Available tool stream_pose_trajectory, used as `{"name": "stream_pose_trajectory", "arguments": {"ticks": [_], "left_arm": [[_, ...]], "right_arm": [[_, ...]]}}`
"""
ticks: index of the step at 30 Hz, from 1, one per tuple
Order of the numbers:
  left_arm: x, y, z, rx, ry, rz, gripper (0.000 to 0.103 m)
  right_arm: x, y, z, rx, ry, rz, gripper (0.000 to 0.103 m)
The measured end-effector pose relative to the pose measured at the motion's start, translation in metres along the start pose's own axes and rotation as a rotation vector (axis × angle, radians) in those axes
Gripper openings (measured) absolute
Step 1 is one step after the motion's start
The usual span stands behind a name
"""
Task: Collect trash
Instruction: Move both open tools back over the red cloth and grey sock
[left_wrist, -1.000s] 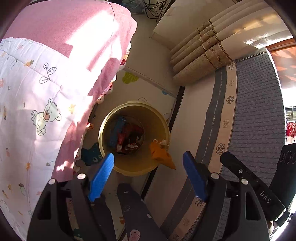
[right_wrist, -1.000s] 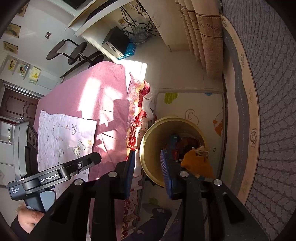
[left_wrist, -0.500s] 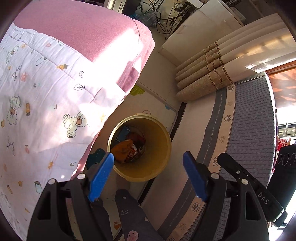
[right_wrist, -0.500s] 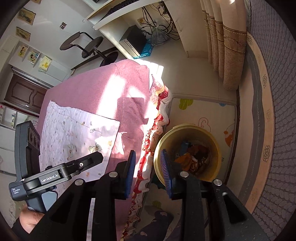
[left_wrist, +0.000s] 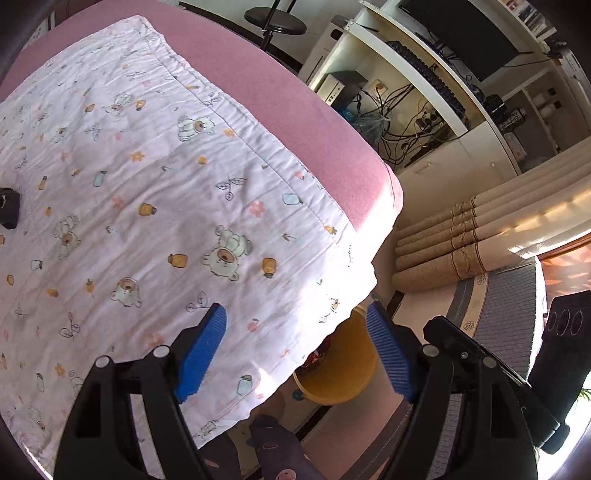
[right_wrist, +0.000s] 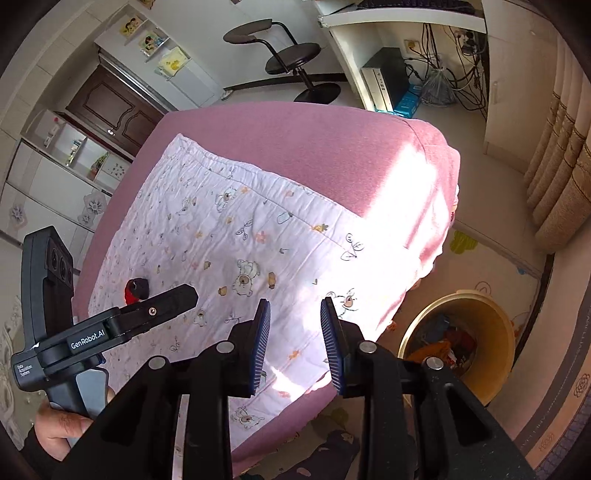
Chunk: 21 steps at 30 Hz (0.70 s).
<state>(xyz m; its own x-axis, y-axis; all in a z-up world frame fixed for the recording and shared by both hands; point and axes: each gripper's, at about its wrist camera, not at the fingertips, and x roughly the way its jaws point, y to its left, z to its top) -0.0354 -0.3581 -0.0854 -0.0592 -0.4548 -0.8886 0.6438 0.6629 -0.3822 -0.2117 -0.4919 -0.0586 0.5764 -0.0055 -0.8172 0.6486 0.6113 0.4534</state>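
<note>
A yellow bin stands on the floor by the bed's corner, with an orange bag and other wrappers inside. In the left wrist view the bin is half hidden under the blanket's edge. A small red and black thing lies on the white bear-print blanket; a dark thing also shows at the far left edge. My left gripper is wide open over the blanket, holding nothing. My right gripper is narrowly open above the blanket's near edge, also with nothing in it.
The bed has a pink sheet. Behind it are a desk with cables and a black stool. Curtains hang at the right above a grey rug. A hand holds the left gripper's handle.
The orange bag slid from the bin's rim down into the bin. Both grippers then rose and swung away from the bin to over the bed's blanket, jaws unchanged.
</note>
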Motion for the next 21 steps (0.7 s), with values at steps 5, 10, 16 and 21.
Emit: {"name": "stream_pose_trajectory", "arguments": {"ticks": [5, 10, 16, 21], "left_arm": [[-0.042, 0.077, 0.010, -0.118, -0.084, 0.049, 0.078], [-0.084, 0.146, 0.012, -0.217, -0.164, 0.103, 0.078], [-0.115, 0.215, 0.017, -0.342, -0.223, 0.151, 0.078], [-0.129, 0.260, 0.028, -0.426, -0.264, 0.180, 0.078]], "right_arm": [[0.042, 0.079, 0.008, -0.132, 0.046, 0.065, 0.029], [0.080, 0.153, 0.009, -0.263, 0.092, 0.120, 0.032], [0.128, 0.229, 0.010, -0.407, 0.163, 0.171, 0.032], [0.164, 0.285, 0.016, -0.518, 0.204, 0.209, 0.034]]}}
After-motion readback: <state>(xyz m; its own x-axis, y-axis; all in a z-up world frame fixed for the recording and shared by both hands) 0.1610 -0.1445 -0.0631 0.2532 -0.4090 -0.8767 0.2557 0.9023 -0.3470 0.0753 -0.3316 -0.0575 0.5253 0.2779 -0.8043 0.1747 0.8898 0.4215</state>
